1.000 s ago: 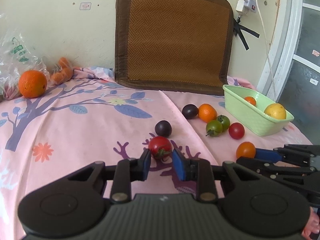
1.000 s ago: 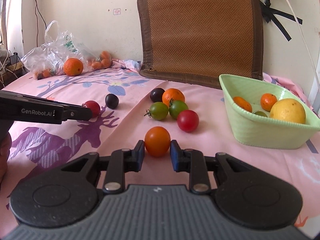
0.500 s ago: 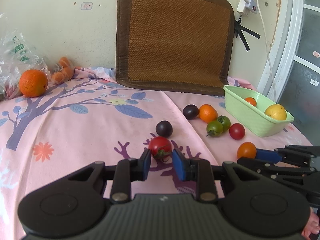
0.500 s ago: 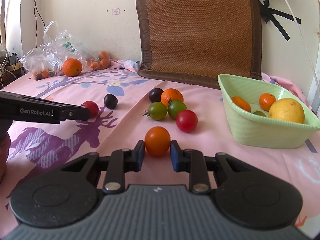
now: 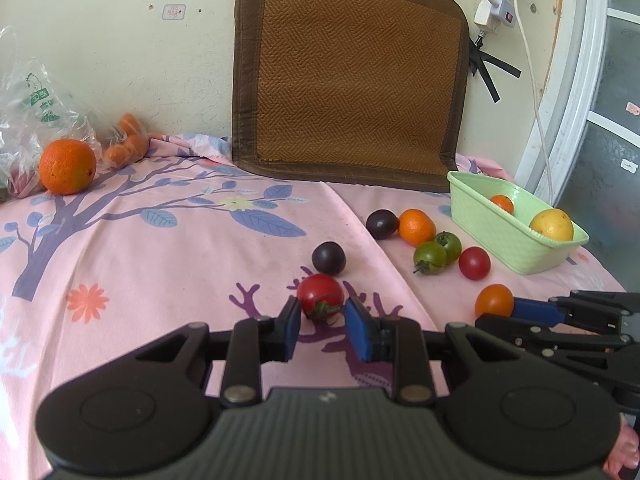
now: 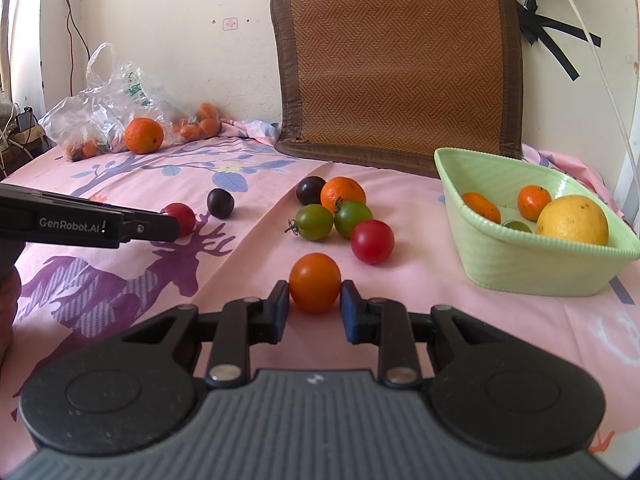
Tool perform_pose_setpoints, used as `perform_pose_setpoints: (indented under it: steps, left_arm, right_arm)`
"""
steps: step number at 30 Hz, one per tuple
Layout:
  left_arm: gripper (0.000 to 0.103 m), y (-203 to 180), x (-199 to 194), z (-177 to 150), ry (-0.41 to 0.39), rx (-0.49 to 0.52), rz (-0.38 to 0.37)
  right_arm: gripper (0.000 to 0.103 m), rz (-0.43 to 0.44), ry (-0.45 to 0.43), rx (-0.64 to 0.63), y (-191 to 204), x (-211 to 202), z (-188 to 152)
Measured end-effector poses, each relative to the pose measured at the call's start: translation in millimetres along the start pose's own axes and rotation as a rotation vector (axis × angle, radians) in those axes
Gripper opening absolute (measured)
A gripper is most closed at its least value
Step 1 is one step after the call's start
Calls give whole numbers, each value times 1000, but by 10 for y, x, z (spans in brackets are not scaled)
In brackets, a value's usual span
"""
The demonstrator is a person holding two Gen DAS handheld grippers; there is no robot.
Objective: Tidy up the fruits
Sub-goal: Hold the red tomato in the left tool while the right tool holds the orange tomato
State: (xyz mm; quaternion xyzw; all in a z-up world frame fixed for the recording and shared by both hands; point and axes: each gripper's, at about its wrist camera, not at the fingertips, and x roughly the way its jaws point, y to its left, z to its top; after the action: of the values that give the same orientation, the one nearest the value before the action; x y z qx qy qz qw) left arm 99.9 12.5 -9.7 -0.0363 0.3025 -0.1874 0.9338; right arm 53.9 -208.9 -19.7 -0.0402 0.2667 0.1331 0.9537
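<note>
My left gripper [image 5: 320, 314] is shut on a red tomato [image 5: 320, 294] that rests on the pink cloth; its blue pads press the tomato's sides. My right gripper [image 6: 315, 300] is shut on an orange tomato [image 6: 315, 286], also on the cloth. A light green basket [image 6: 520, 268] at the right holds a yellow fruit [image 6: 572, 220] and two small oranges. Between the grippers and the basket lie a red tomato [image 6: 372, 241], two green tomatoes [image 6: 316, 222], an orange [image 6: 343, 196] and two dark plums [image 6: 220, 203]. The right wrist view shows the left gripper [image 6: 176, 222] side-on.
A brown woven mat [image 5: 352, 80] leans on the back wall. At the far left sit a big orange [image 5: 67, 166] and a clear plastic bag [image 6: 104, 112] with several small oranges. A white cable and plug [image 5: 496, 8] hang at the right.
</note>
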Motion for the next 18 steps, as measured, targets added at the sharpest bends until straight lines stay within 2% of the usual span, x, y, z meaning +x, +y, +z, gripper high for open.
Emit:
perform_pose_setpoints:
  steps: [10,18]
  left_arm:
    - [22,-10,-23,-4,-14,4,-10]
    - [21,-2,-50,19,-30,-24,-50]
  right_arm:
    - [30,-17,-20,19,-39,-26,7]
    - [30,-19,-107,110,-153,-181,-22]
